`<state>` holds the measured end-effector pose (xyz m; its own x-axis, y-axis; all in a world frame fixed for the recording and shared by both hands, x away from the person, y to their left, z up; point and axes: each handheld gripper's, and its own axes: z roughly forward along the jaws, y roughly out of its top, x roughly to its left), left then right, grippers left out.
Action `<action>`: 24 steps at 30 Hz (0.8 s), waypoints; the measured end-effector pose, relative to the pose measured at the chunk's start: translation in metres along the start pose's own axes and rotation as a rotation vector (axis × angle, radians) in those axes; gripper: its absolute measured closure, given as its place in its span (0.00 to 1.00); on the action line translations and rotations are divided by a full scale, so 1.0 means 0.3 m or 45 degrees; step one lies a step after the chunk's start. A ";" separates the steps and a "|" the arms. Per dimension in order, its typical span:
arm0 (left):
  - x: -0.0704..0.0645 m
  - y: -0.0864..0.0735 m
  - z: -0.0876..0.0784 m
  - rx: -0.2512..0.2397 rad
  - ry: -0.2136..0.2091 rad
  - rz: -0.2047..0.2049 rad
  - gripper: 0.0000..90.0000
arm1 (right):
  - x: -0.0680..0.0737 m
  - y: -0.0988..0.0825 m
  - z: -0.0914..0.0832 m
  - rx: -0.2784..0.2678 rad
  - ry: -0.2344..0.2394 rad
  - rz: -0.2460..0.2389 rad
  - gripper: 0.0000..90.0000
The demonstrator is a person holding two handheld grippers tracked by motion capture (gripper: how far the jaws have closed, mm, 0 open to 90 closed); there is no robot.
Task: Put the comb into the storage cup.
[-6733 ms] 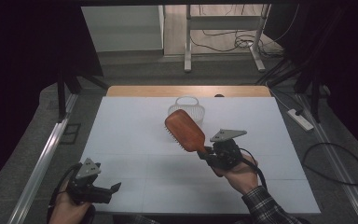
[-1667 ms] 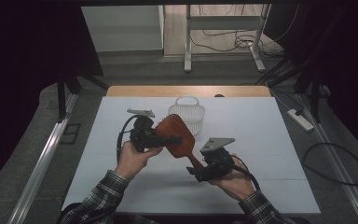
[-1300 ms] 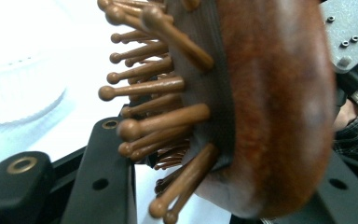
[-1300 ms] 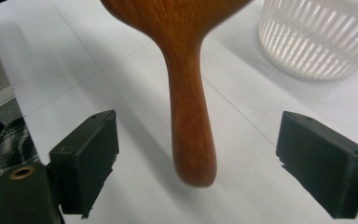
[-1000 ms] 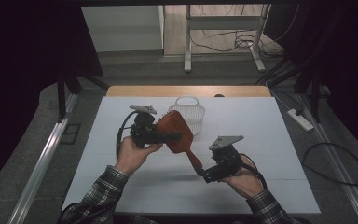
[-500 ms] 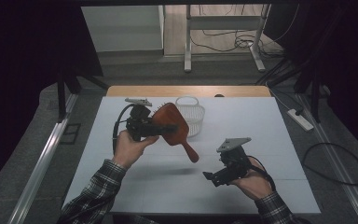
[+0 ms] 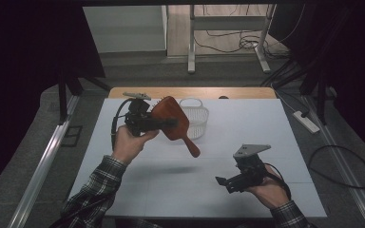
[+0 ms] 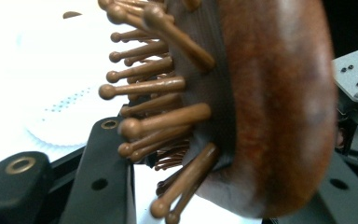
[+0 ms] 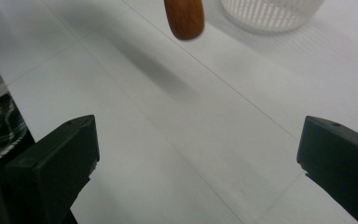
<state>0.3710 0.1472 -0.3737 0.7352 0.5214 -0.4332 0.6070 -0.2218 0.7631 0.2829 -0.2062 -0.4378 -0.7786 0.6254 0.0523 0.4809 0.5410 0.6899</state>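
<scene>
We pinch the hairbrush (image 7: 170, 119) by its head in the left claw (image 7: 164, 123), lifted over the table (image 7: 275, 128) beside the white basket (image 7: 196, 116), probably to drop it in, while the right claw (image 7: 224, 182) hangs spread and empty.

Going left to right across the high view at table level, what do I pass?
Left tongs gripping the wooden hairbrush → white basket → right tongs, standing open.
</scene>
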 end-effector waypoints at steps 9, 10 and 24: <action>0.013 0.046 -0.027 -0.020 0.021 -0.003 0.63 | -0.013 -0.043 -0.037 0.018 -0.036 0.022 0.00; 0.014 0.050 -0.030 -0.021 0.024 -0.004 0.63 | -0.016 -0.051 -0.042 0.021 -0.040 0.029 0.00; 0.039 0.115 -0.053 -0.045 0.066 -0.020 0.63 | -0.044 -0.133 -0.103 0.025 -0.102 0.092 0.00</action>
<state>0.3957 0.1587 -0.3450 0.7083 0.5669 -0.4207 0.6067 -0.1841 0.7733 0.2615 -0.2534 -0.4436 -0.7074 0.7055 0.0428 0.5428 0.5035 0.6722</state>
